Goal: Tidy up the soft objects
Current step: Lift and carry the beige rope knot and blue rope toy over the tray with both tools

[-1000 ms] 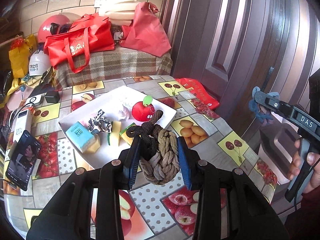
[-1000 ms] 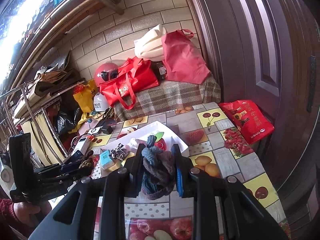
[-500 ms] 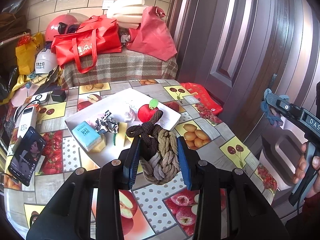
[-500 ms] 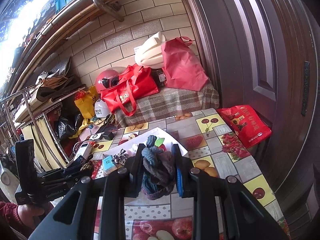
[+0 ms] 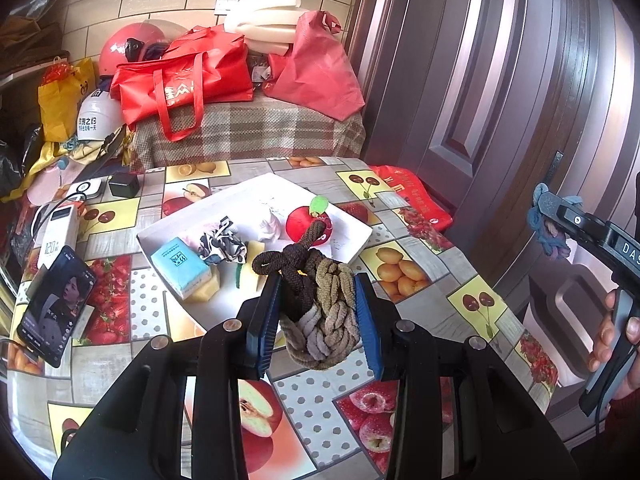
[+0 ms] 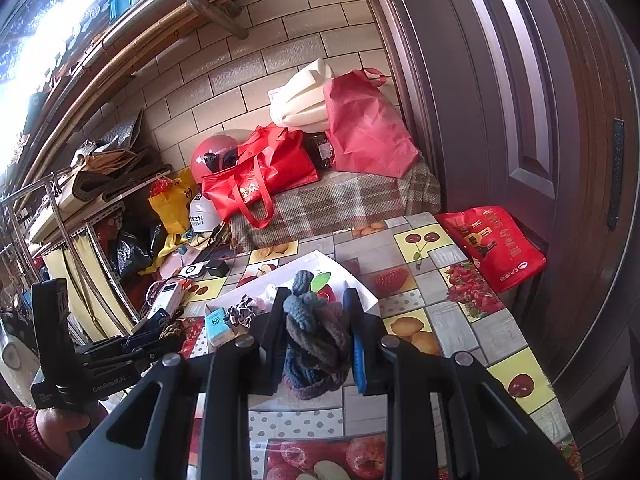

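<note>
My left gripper (image 5: 316, 312) is shut on a brown and tan braided rope knot (image 5: 324, 320), held above the table just in front of the white tray (image 5: 352, 244). In the tray lie a red plush apple (image 5: 306, 224), a blue and yellow sponge (image 5: 184, 268), a black-and-white scrunchie (image 5: 222, 242), a yellow sponge piece (image 5: 250, 268) and a white soft lump (image 5: 270, 222). My right gripper (image 6: 314, 340) is shut on a blue-grey and purple knitted knot (image 6: 314, 344), held in the air over the table's near side. From the left wrist view the right gripper (image 5: 560, 216) shows at the right edge.
A phone (image 5: 56, 304), a power bank (image 5: 60, 232) and a black charger (image 5: 124, 185) lie on the table's left side. Red bags (image 5: 188, 80) and a pink helmet (image 5: 132, 46) sit on a plaid bench behind. A dark door (image 5: 500, 80) stands close on the right.
The left wrist view has shifted slightly, so the tray and table sit a little lower and to the right. Both grips are unchanged.
</note>
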A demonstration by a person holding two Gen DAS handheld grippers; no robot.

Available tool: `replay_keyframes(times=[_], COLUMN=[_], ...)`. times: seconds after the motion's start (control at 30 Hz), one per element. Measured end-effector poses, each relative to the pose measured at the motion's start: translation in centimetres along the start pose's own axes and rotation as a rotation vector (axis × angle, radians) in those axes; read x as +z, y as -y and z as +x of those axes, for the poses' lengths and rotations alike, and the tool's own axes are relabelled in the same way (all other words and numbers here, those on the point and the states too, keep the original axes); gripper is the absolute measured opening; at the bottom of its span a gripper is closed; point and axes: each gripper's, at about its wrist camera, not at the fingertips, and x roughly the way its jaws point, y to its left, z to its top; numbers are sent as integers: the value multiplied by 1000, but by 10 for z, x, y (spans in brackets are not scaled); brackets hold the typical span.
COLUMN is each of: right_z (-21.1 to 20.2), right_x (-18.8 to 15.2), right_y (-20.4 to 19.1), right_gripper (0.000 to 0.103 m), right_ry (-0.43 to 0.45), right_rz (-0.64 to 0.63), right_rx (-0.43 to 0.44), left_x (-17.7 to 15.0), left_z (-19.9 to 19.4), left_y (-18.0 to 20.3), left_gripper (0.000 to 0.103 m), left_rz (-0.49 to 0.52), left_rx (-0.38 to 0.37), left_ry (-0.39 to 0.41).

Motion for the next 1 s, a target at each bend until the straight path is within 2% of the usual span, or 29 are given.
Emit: replay_keyframes(times=[0.2,0.53,1.0], right_z=[3,21,50], right_x=[0,21,50], right_y=[-2,-18,-34], right_gripper=[25,25,25], right_ry=[0,33,44], right_rz=[-2,-45,-96], right_rx=[3,30,75], left_x=[4,34,76], left_z=[4,7,14], left_y=[-7,-24,-45], left_gripper=[35,35,35], left_rz=[0,34,19], left_rx=[35,162,194], left_ry=[-1,27,83])
